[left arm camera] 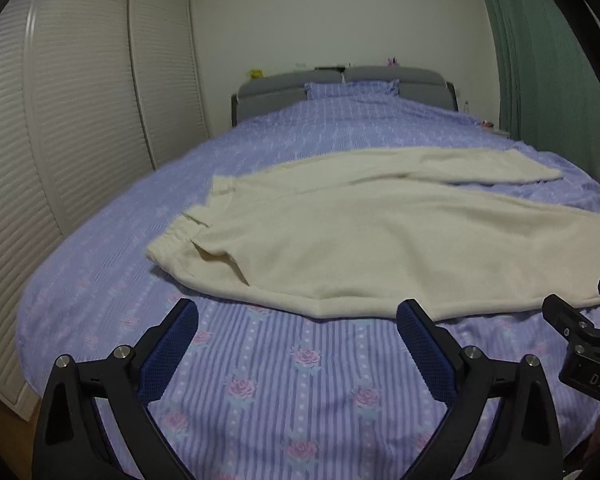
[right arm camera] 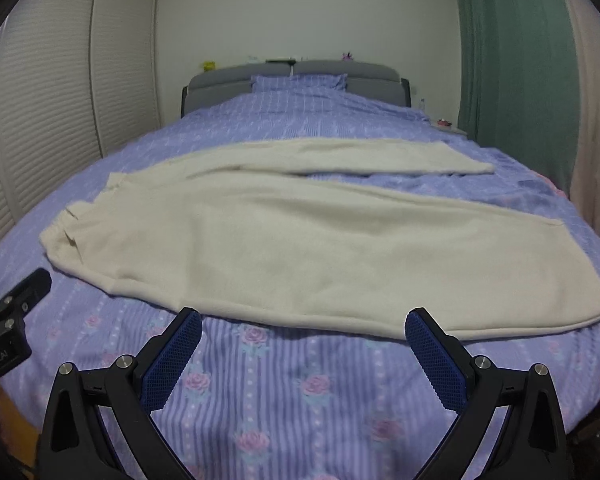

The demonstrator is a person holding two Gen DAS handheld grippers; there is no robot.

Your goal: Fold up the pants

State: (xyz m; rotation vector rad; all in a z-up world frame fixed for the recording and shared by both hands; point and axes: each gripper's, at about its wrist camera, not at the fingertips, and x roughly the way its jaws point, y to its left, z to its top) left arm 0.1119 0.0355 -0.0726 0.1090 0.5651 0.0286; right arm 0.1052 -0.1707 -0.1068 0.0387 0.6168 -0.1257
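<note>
A: Where do the pants sit?

B: The cream pants (right arm camera: 260,240) lie flat across the bed (left arm camera: 300,400), on the purple rose-print cover. Waistband (left arm camera: 172,240) at your left, both legs running off to your right. The near leg (right arm camera: 380,280) is wide and smooth; the far leg (right arm camera: 340,156) splays away from it, with a wedge of cover showing between them.

A: And my tools?

B: Your left gripper (left arm camera: 298,340) hangs over bare cover just short of the near hem, fingers spread wide, nothing in them. Your right gripper (right arm camera: 304,344) is the same: released, empty, near that same edge but not touching cloth. Each one shows at the rim of the other's view.

A: First move?

B: Likely laying one leg over the other. I'd judge the near edge is the one to take. Put your left at the waistband corner and your right down by the near cuff (right arm camera: 580,300), well apart, so the length stays taut. Pinch only the pants, not the cover below; the fabric looks thick and soft, so bite deep. Lift both ends level, carry over, land edge on edge. Sag in the middle would drag a crease along.

A: Any boxes or baskets about?

B: None visible. Small items sit on the headboard (right arm camera: 300,76), too small to name.
</note>
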